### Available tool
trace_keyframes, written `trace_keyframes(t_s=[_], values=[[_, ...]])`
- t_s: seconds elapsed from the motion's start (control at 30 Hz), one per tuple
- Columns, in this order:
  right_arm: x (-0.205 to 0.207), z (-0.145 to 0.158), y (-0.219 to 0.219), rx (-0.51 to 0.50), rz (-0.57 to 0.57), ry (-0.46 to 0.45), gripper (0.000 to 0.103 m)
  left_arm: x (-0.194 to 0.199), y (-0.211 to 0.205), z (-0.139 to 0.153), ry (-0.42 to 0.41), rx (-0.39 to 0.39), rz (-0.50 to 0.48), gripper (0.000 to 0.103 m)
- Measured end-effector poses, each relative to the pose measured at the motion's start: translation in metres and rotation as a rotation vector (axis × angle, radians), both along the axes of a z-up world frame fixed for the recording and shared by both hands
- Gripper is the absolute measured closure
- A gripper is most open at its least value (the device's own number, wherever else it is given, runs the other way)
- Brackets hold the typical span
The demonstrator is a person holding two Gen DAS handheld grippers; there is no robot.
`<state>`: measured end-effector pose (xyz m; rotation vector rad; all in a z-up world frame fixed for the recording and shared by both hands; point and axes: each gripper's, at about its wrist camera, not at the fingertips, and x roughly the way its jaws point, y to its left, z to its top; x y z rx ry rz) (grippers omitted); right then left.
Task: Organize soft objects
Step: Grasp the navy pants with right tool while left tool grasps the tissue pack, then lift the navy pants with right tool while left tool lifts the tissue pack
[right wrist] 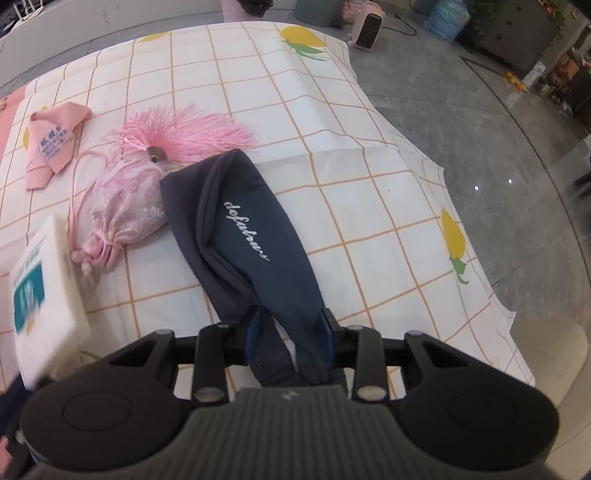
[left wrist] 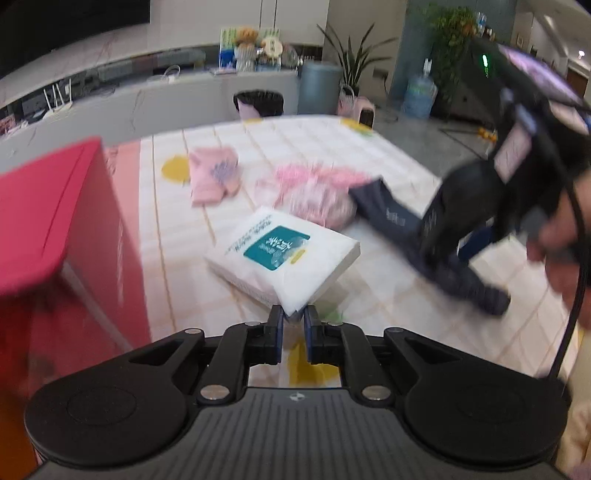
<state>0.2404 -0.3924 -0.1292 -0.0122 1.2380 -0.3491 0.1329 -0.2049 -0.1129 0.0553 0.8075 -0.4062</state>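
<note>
My left gripper (left wrist: 293, 317) is shut on the near corner of a white tissue pack (left wrist: 282, 253) with a teal label, held just above the checked cloth; the same tissue pack (right wrist: 48, 295) shows blurred at the left of the right wrist view. My right gripper (right wrist: 290, 332) is shut on the near end of a navy blue fabric piece (right wrist: 255, 236) with white script, which lies stretched across the table. The right gripper (left wrist: 443, 243) also appears in the left wrist view, pressed down on that navy fabric (left wrist: 391, 218). A pink drawstring pouch (right wrist: 122, 210) with a tassel (right wrist: 184, 133) lies beside it.
A red box (left wrist: 62, 236) stands at the left of the table. A folded pink cloth (right wrist: 51, 144) lies at the far left. The checked tablecloth (right wrist: 369, 206) ends at the right above a grey floor. A person's hand (left wrist: 565, 251) holds the right gripper. A pink heater (right wrist: 367, 26) stands on the floor.
</note>
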Motion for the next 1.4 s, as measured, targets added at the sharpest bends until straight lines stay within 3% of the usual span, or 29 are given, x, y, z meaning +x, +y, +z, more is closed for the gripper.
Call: trace_keyframes(t_s=[0.1, 0.13, 0.17, 0.23, 0.37, 0.47, 0.67, 0.8, 1.13, 1.27, 1.4], values=[[0.000, -0.001, 0.001, -0.009, 0.005, 0.007, 0.066, -0.005, 0.002, -0.008, -0.005, 0.007, -0.033, 0.083], [-0.001, 0.000, 0.001, -0.013, 0.009, 0.007, 0.064, -0.008, 0.002, -0.009, -0.021, 0.017, -0.059, 0.074], [-0.002, 0.000, 0.002, -0.021, 0.015, 0.008, 0.064, -0.013, 0.001, -0.008, -0.051, 0.028, -0.079, 0.058], [-0.003, 0.000, 0.003, -0.032, 0.030, 0.010, 0.063, -0.021, -0.004, -0.006, -0.128, 0.058, -0.099, 0.034], [-0.001, -0.001, 0.005, -0.044, 0.038, 0.015, 0.063, -0.026, -0.021, -0.002, -0.212, 0.125, -0.159, 0.017], [0.000, -0.001, 0.010, -0.072, 0.057, 0.021, 0.060, -0.008, -0.029, -0.005, -0.129, 0.120, -0.030, 0.016], [-0.002, -0.001, 0.010, -0.080, 0.063, 0.019, 0.058, 0.027, -0.024, -0.001, 0.047, 0.005, 0.199, 0.016], [-0.002, -0.001, 0.009, -0.079, 0.058, 0.020, 0.056, 0.052, -0.018, -0.007, 0.186, -0.027, 0.323, 0.014], [-0.002, -0.001, 0.007, -0.074, 0.065, 0.021, 0.055, 0.083, -0.024, -0.002, 0.289, -0.012, 0.507, 0.014], [-0.002, 0.000, 0.007, -0.070, 0.065, 0.019, 0.055, 0.086, -0.023, 0.006, 0.313, -0.092, 0.467, 0.014], [-0.002, -0.001, 0.008, -0.075, 0.066, 0.018, 0.055, 0.101, -0.032, -0.003, 0.341, -0.029, 0.520, 0.011]])
